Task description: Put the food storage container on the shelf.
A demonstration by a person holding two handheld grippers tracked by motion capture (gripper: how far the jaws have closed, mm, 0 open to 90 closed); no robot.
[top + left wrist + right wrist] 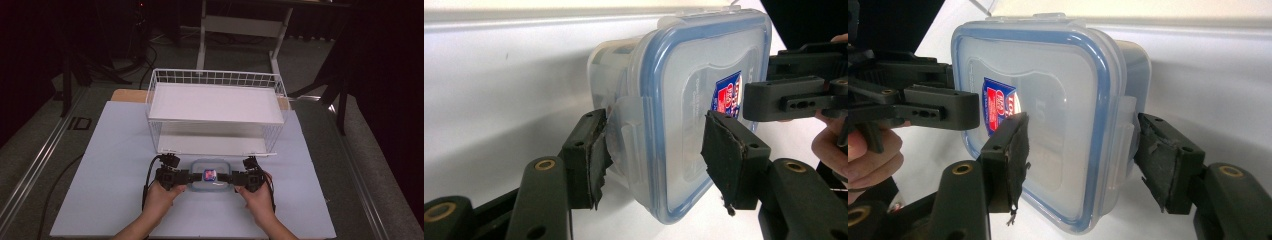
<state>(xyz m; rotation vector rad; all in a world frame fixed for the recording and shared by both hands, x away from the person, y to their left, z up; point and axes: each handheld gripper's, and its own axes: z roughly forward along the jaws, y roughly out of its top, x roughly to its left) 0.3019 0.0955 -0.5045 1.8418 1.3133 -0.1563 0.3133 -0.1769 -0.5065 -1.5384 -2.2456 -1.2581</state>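
I've got both grippers on the lidded plastic container [210,176], which sits between them at the near middle of the table [110,200]: left gripper [191,177] clamped on its left end, jaws over lid and base, right gripper [229,177] clamped the same way on its right end. Both hands are equally near. Straight ahead, just beyond the container, the white wire shelf rack [215,112] stands with its lower tier open towards me; nothing lies between.

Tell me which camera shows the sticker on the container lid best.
The right gripper view: the sticker is large, though a jaw covers its lower corner. The left gripper view shows it partly hidden; the high view shows a tiny patch.
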